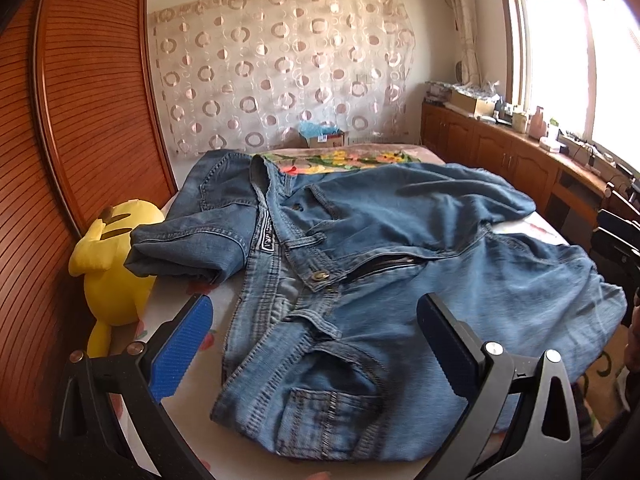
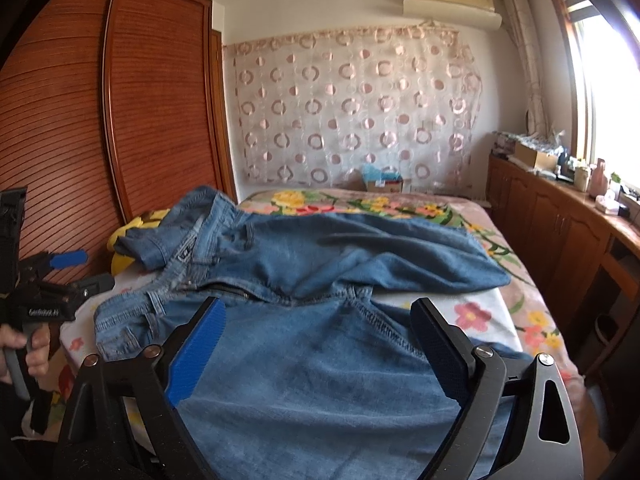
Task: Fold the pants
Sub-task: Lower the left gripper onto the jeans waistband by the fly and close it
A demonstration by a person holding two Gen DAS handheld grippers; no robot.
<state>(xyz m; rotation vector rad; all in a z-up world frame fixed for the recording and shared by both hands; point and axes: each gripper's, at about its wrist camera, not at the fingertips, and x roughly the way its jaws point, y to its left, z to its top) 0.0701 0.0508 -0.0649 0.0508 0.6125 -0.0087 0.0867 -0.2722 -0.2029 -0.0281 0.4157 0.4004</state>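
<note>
Leftmost was a yellow plush (image 1: 114, 264) wedged against the wardrobe (image 1: 80, 120), with one corner of the jeans (image 1: 360, 248) flopped right up against it. The jeans lay crumpled across the bed (image 2: 492, 312), waistband toward the wardrobe side, fly unzipped, legs spreading off toward the window side. The left gripper (image 1: 312, 340) hovered over the waistband end with its fingers spread wide, nothing between them, and the right gripper (image 2: 316, 344) was the same deal over the seat and thigh area, wide open and holding nothing. My guess was that denim like this would handle heavy and floppy but not slippery, stiffer along the waistband and seams, so pinching the waistband edge on one side and a leg seam or hem on the other looked like the sane bet; grabbing mid-panel would probably just bunch it up. Hard to see stuff: the leg hems ran out of both views, so I couldn't tell how the legs ended or whether they were twisted. One waistband corner was folded under itself, hiding what was beneath. The near edge of the bed was blocked by the gripper bodies.
</note>
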